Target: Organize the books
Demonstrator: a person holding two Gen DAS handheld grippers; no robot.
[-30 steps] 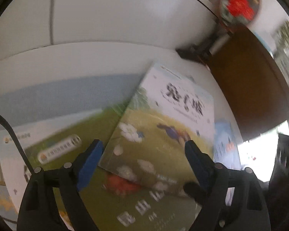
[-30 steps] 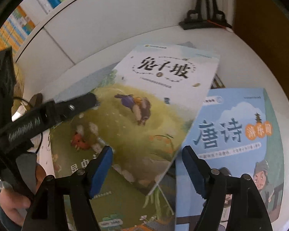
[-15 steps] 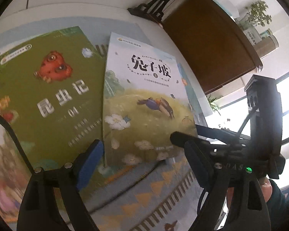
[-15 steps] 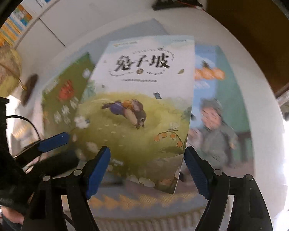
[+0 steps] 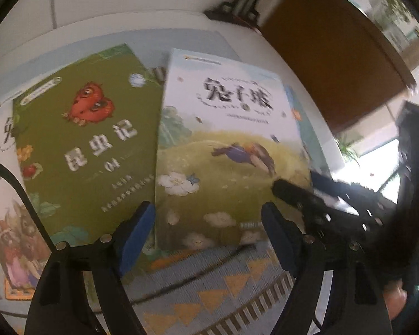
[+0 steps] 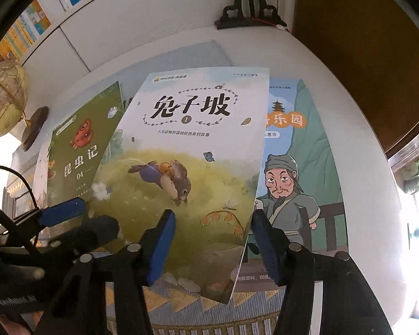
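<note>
right gripper point(image 6: 212, 240) jaws just been closing, straddling the lower right corner of the rabbit book point(image 6: 187, 167), not pinching yet | left gripper point(image 5: 208, 234) apart too, closing over its bottom edge | book sits on top of the green insect book point(image 5: 81, 145) and the blue poetry book point(image 6: 299, 173) | risk imo: thin cover buckles or the book below gets dragged along

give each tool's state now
Left tool: open, jaws just closing further, rabbit book between, ungripped.
Right tool: open, jaws just closing further, same book between.
</note>
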